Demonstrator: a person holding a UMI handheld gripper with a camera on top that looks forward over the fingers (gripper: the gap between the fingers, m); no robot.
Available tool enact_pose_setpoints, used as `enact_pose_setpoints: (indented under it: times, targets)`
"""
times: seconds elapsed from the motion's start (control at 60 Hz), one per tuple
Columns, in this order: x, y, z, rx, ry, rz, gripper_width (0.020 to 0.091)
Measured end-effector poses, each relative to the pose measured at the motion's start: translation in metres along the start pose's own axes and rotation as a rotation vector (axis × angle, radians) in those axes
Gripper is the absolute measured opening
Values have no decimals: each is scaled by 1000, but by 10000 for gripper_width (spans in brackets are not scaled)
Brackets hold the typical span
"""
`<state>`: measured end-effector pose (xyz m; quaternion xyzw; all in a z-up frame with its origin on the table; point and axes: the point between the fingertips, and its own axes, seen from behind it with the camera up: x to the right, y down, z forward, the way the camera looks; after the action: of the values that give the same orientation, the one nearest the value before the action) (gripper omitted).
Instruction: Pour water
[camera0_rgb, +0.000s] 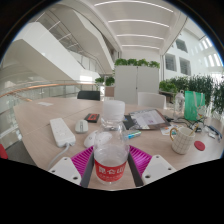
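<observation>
My camera shows a bright indoor room, lit by long ceiling lights (135, 22) and by daylight from the windows (190, 55). The wide lens bends the straight lines strongly near the border. Far things look soft, and the table (40, 115) has only weak shadows.

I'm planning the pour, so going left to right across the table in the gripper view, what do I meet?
White remote → small white cup → water bottle between the tool fingers → open magazine → white mug.
</observation>
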<state>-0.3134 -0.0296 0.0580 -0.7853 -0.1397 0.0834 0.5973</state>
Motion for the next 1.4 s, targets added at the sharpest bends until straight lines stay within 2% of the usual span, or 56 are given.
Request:
enact_pose_setpoints:
  times: [0.017, 0.033, 0.133, 0.3, 0.4, 0.483, 0.5, 0.517, 0.583, 0.683, 0.7, 0.717, 0.767, 0.783, 0.8, 0.867, 0.983, 1.1, 1.117, 1.25, 1.317, 1.4]
  targets:
    - [-3, 2, 2, -3, -15, 4, 563]
    - [-3, 3, 2, -9, -18, 10, 539]
    - [-1, 2, 1, -15, -10, 26, 487]
    - [-11, 4, 7, -37, -64, 36, 349]
    - [-13, 2, 9, -46, -94, 18, 348]
    - [-18, -4, 13, -87, -136, 59, 349]
    - [-16, -12, 13, -79, -144, 85, 325]
    - [-14, -21, 13, -68, -150, 116, 349]
    - [5, -64, 16, -19, -168, 276, 348]
    - [59, -109, 25, 4, -168, 617, 349]
    - [69, -112, 28, 2, -168, 685, 320]
    - [76, -117, 30, -5, -162, 752, 349]
    - [99, -117, 37, -21, -181, 956, 349]
    - [107, -117, 39, -29, -187, 1032, 316]
    - [114, -116, 40, -38, -196, 1109, 350]
    - [126, -114, 49, -80, -216, 1412, 347]
    - [140, -124, 54, -131, -349, 1902, 346]
    - [164, -145, 39, -107, -492, 2231, 348]
    - [162, -145, 52, -91, -462, 2247, 347]
    - [181, -156, 50, -22, -515, 2405, 347]
    - [183, -154, 46, -19, -517, 2438, 347]
    - [178, -147, 53, -53, -495, 2433, 348]
